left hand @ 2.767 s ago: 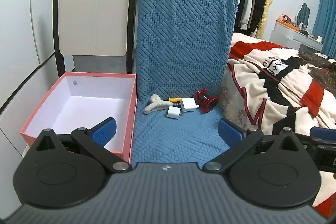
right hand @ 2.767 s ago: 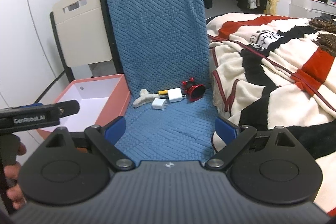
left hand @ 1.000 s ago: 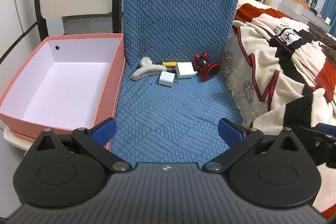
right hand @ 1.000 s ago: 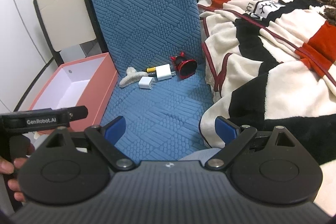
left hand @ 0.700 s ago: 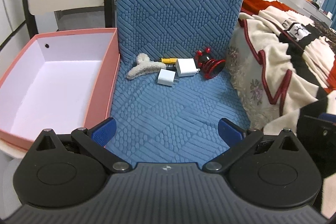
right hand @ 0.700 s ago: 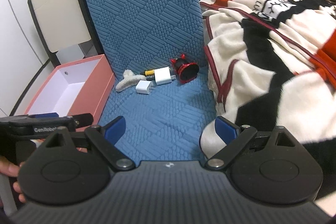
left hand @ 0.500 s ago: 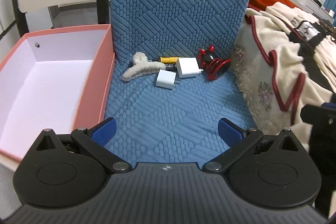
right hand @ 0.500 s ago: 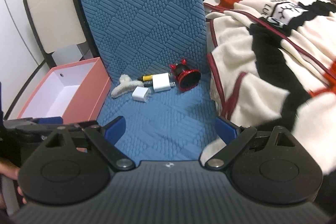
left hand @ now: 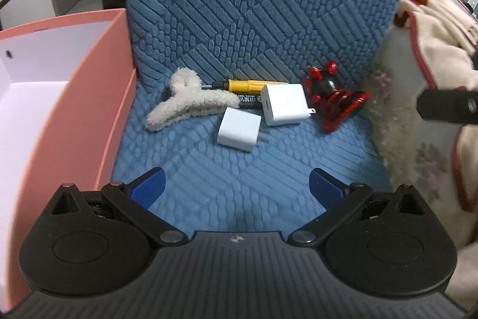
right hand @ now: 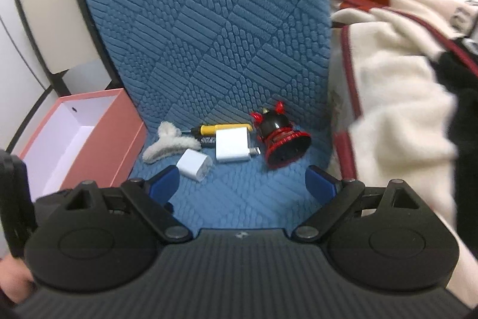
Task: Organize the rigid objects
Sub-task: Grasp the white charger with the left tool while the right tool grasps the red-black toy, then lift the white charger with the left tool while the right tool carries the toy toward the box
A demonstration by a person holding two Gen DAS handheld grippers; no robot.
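Blue quilted chair seat (left hand: 239,169) beside a bed blanket (right hand: 403,97), left gripper (left hand: 237,183) spread wide and empty, right gripper (right hand: 243,178) wide, jaws just easing inward around nothing, small white charger (left hand: 238,129), larger charger (left hand: 283,105), fuzzy hair claw (left hand: 191,100), yellow screwdriver (left hand: 242,85), red-black toy (left hand: 334,97) clustered at the seat's back, pink box (left hand: 98,97) left.
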